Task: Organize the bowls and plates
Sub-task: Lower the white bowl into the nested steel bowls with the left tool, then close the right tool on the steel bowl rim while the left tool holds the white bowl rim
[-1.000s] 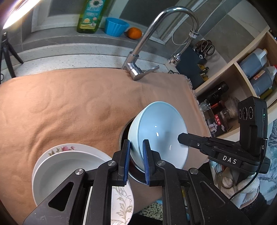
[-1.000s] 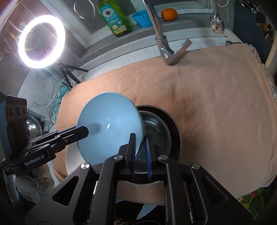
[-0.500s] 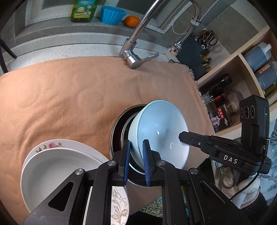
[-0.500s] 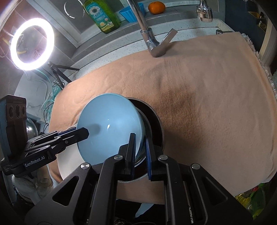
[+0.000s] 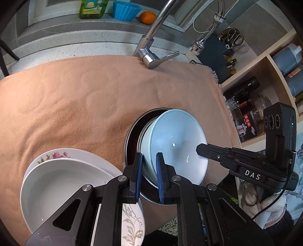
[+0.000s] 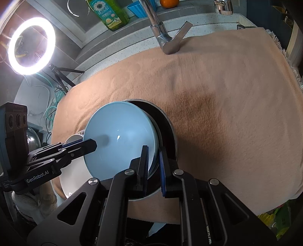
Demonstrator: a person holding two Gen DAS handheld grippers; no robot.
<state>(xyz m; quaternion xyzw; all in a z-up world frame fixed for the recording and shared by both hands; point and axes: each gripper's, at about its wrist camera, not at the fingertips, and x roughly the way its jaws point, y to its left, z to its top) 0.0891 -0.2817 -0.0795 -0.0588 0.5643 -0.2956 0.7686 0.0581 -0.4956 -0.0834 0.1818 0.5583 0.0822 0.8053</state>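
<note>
A light blue bowl [image 5: 178, 143] [image 6: 117, 136] hangs tilted over a steel bowl [image 5: 130, 136] [image 6: 170, 124] with a dark inside, its lower edge down within that bowl's rim. My left gripper [image 5: 149, 160] is shut on the blue bowl's near rim. From the opposite side my right gripper [image 6: 153, 157] is shut on the rim too. Each gripper shows in the other's view, the right gripper [image 5: 200, 149] and the left gripper [image 6: 90, 145]. A deep white plate [image 5: 62, 181] [image 6: 73, 179] lies on a floral plate [image 5: 56, 155] left of the steel bowl.
A tan cloth [image 5: 85, 98] covers the counter. A tap [image 5: 151, 56] stands at its far edge, with a green bottle [image 6: 108, 13], a blue cup [image 5: 126, 10] and an orange [image 5: 147, 17] on the ledge behind. Shelves with bottles [image 5: 284, 62] lie to the right, a ring light [image 6: 31, 46] to the left.
Both grippers have come down a little with the blue bowl, which now sits lower over the steel bowl. Their grip on the rim is unchanged.
</note>
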